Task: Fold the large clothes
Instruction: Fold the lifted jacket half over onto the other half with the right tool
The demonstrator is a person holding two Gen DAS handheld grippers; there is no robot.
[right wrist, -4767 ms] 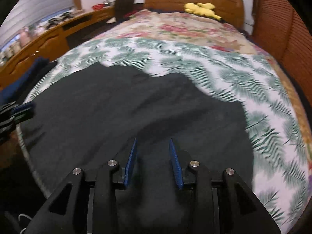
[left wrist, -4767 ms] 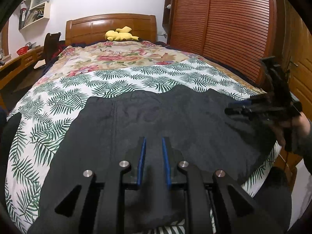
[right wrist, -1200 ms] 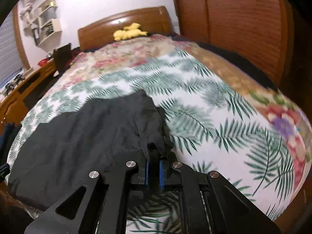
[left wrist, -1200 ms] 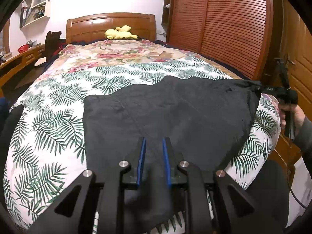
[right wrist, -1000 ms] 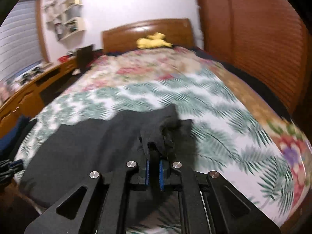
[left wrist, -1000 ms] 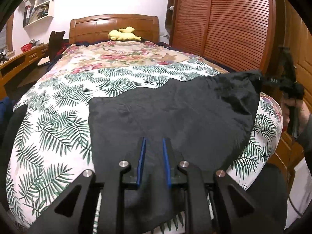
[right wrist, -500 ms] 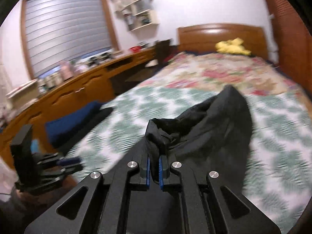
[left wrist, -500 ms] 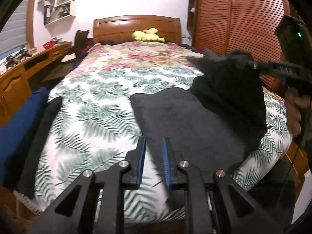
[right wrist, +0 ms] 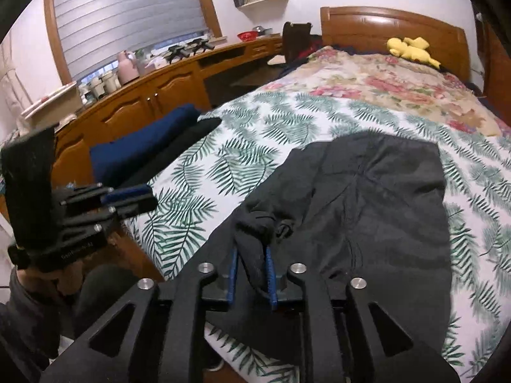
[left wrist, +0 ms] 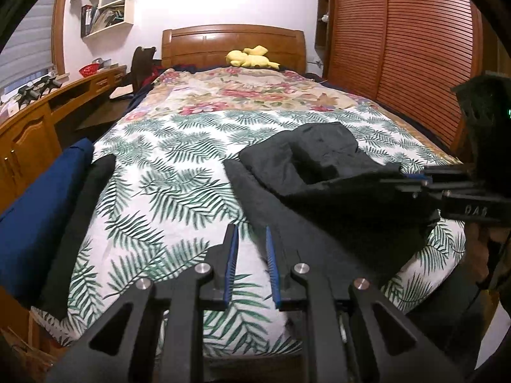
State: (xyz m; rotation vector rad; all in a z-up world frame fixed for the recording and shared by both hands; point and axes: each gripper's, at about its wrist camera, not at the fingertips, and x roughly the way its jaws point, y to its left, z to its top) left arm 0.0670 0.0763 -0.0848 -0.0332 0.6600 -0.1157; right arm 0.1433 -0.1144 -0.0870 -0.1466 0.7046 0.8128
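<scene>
A black garment (right wrist: pixel 377 210) lies folded at the bed's (left wrist: pixel 179 166) foot edge. The right gripper's (right wrist: pixel 250 261) jaws have just been opening, with a bunched corner between them. The left gripper's (left wrist: pixel 250 255) jaws stand slightly spread, empty.

Black garment's (right wrist: pixel 377 210) near edge behind right hand-held gripper (right wrist: pixel 250 266)

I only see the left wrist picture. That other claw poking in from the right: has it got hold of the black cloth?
Observer: The right gripper has just been opening its jaws; a bunch of the black garment sits between its pads.
Operator: Where is my own claw, seen from there?
Observer: The left gripper is at the bed's near corner, by the end of the navy pile.
Operator: Anything on the counter under the window?
Observer: A pink flask beside some cups.
</scene>
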